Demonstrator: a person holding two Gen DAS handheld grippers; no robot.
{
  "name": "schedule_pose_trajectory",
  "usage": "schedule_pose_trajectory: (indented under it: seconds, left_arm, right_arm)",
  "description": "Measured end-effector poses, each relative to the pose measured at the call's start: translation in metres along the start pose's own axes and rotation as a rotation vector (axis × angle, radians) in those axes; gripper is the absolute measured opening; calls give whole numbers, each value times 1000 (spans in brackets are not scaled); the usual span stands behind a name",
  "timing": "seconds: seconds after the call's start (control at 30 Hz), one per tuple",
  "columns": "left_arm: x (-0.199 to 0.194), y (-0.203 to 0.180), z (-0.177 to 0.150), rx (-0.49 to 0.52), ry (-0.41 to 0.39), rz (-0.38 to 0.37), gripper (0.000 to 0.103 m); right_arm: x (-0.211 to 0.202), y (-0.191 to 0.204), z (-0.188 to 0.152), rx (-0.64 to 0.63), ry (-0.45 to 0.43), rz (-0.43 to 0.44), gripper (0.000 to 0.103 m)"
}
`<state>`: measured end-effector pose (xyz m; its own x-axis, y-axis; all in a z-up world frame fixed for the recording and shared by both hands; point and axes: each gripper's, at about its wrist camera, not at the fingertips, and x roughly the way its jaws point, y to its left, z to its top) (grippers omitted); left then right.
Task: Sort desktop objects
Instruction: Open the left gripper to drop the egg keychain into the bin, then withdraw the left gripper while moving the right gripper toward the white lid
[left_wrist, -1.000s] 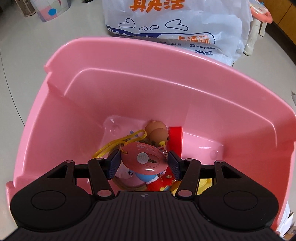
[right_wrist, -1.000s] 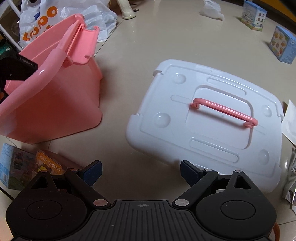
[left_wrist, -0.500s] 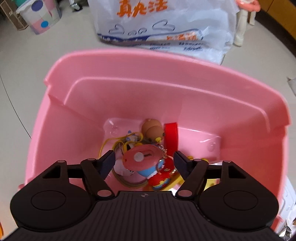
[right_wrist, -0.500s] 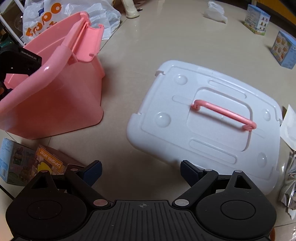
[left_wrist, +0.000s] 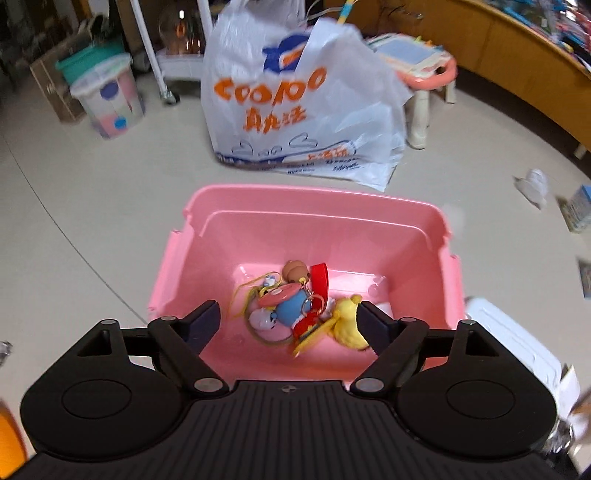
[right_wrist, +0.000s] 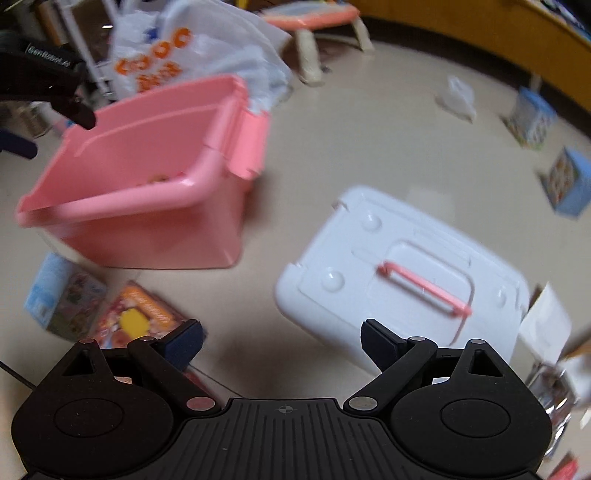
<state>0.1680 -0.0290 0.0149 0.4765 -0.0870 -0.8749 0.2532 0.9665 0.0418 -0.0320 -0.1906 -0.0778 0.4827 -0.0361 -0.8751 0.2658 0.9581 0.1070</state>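
Observation:
A pink bin stands on the floor and holds a heap of small toys: a blue and red figure with a pink cap, a brown bear head, a yellow toy. My left gripper is open and empty, well above the bin's near rim. The bin also shows in the right wrist view. My right gripper is open and empty above the floor, with the bin's white lid ahead to the right.
A white printed plastic bag stands behind the bin. Toy boxes lie on the floor below the bin, with more boxes far right. A small pink table stands at the back.
My left gripper opened, dropped the pink-capped figure into the bin and rose well above it. My right gripper also lifted and tilted up; the view is blurred.

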Motion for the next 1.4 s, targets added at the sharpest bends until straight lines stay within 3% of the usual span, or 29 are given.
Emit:
schedule_pose_trajectory:
  seconds: [0.17, 0.37, 0.77, 0.97, 1.23, 1.4]
  left_arm:
    - [-47, 2, -26, 44, -69, 9, 90]
    - [-85, 18, -57, 58, -93, 40, 93]
    - [-123, 36, -119, -32, -53, -37, 93]
    - [-140, 26, -147, -7, -56, -26, 93]
    - [-143, 11, -167, 29, -26, -38, 93]
    - [-135, 9, -167, 31, 1, -35, 94]
  right_arm:
    - [-31, 13, 1, -67, -43, 13, 94]
    - [-62, 25, 1, -136, -95, 19, 94]
    - [-85, 35, -21, -246, -114, 15, 96]
    - [-98, 43, -26, -350, -128, 44, 96]
    - [-110, 48, -6, -541, -121, 86, 97]
    - [-114, 32, 17, -644, -128, 59, 97]
